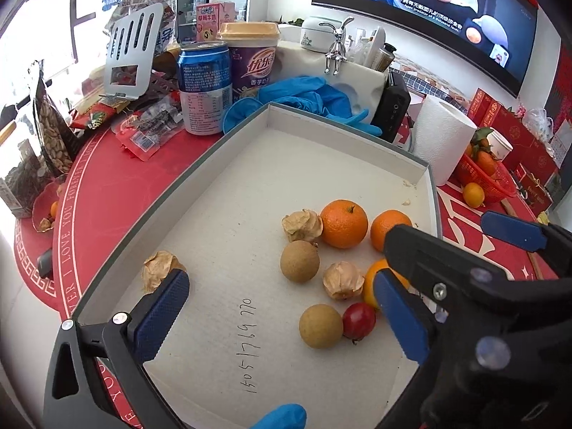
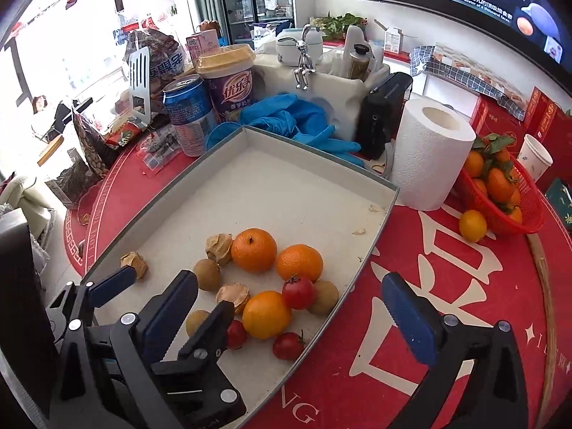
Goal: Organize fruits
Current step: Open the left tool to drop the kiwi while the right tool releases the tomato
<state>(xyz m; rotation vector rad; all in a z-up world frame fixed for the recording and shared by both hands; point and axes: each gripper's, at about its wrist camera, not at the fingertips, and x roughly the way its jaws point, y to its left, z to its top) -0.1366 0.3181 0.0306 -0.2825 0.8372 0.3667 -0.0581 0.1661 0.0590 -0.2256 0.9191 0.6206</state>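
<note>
On the red table cover [image 2: 411, 286], whose rim reads "I LOVE YOU FOREVER", a white tray [image 1: 214, 186] holds the fruits [image 1: 344, 223]: oranges, longans, husked berries and cherry tomatoes [image 2: 298, 292]. Handwritten digits "15051764770" [image 1: 252, 345] mark the tray floor. Left gripper [image 1: 282, 311] and right gripper [image 2: 289, 312]: fingers spread wide, holding nothing. Behind stand a blue can [image 1: 204, 87], a purple "优乐美" cup [image 2: 230, 80] and a paper roll [image 2: 430, 157]; subtitles on the screen [image 1: 429, 18] read "Apex predator of a thousand faces".
</note>
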